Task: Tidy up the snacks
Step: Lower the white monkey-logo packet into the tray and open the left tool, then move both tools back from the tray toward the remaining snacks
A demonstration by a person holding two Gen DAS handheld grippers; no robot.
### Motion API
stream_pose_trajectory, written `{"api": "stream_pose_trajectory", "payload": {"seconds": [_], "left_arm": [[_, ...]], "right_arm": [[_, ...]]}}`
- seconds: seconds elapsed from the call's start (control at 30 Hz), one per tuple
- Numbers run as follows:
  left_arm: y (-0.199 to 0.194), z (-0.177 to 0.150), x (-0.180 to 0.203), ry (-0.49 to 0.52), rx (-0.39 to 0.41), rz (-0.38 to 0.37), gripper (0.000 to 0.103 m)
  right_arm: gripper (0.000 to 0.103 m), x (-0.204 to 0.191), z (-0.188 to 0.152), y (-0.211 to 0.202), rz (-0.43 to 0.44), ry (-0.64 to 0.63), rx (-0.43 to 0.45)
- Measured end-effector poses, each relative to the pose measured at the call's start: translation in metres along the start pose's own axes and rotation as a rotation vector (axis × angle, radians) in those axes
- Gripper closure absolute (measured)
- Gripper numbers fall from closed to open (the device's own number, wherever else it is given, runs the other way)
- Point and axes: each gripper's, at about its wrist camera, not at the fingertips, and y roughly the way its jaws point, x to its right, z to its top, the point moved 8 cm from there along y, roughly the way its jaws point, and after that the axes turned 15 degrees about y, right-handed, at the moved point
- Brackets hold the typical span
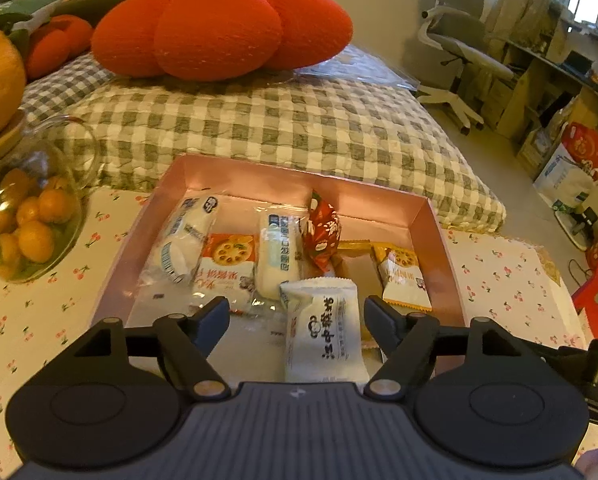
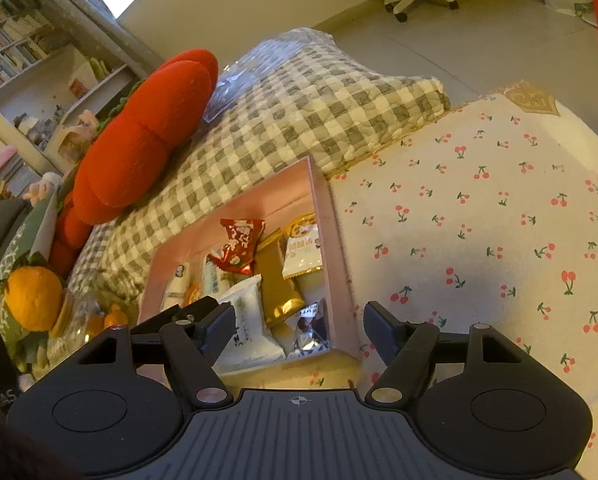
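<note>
From the left wrist, the left tool (image 1: 297,312) hangs over the near edge of a shallow pink box (image 1: 431,216) that sits on the cherry-print surface (image 1: 507,276). Its jaws stand wide, and a white snack packet (image 1: 323,332) with black Chinese characters lies between them, untouched by either finger. Deeper in the box lie two long white bread packets (image 1: 183,240) with blue label bands, an orange-and-white cracker packet (image 1: 227,264) showing a round lotus-root-like biscuit, a red twisted candy wrapper (image 1: 322,236) and a second cracker packet (image 1: 403,276). None of the small print can be read. A glass jar of kumquats (image 1: 31,220) stands left of the box, and a red tomato-shaped cushion (image 1: 223,28) rests on the checked quilt (image 1: 299,120) behind.

From the right wrist, the right tool (image 2: 299,328) is also spread wide with nothing gripped, poised above the box's near right corner (image 2: 339,264). A gold foil packet (image 2: 279,284) lies beside the white one (image 2: 247,320), with the red wrapper (image 2: 239,244) beyond.
</note>
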Motion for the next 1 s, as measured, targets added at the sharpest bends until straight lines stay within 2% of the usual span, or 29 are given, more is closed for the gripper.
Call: {"api": "stream_pose_trajectory", "payload": {"seconds": [0.07,0.13,0.47,0.87,1.0], "left_arm": [[-0.007,-0.002,-0.002,-0.001,-0.002,-0.001,0.028],[-0.014,-0.005,-0.002,0.003,-0.005,-0.003,0.027],[-0.041,-0.028,-0.008,0.026,-0.035,-0.001,0.021],[-0.067,-0.064,-0.009,0.056,-0.082,-0.009,0.009],[-0.075,-0.077,-0.01,0.066,-0.082,-0.018,0.005]], "right_arm": [[0.031,-0.003,-0.002,-0.005,0.001,-0.018,0.0],[0.025,-0.005,-0.004,-0.012,-0.009,-0.04,0.006],[0.025,-0.004,-0.012,-0.039,-0.054,-0.075,-0.001],[0.025,-0.007,-0.039,-0.061,-0.08,-0.201,-0.037],[0.02,-0.007,-0.049,-0.066,-0.091,-0.249,-0.042]]}}
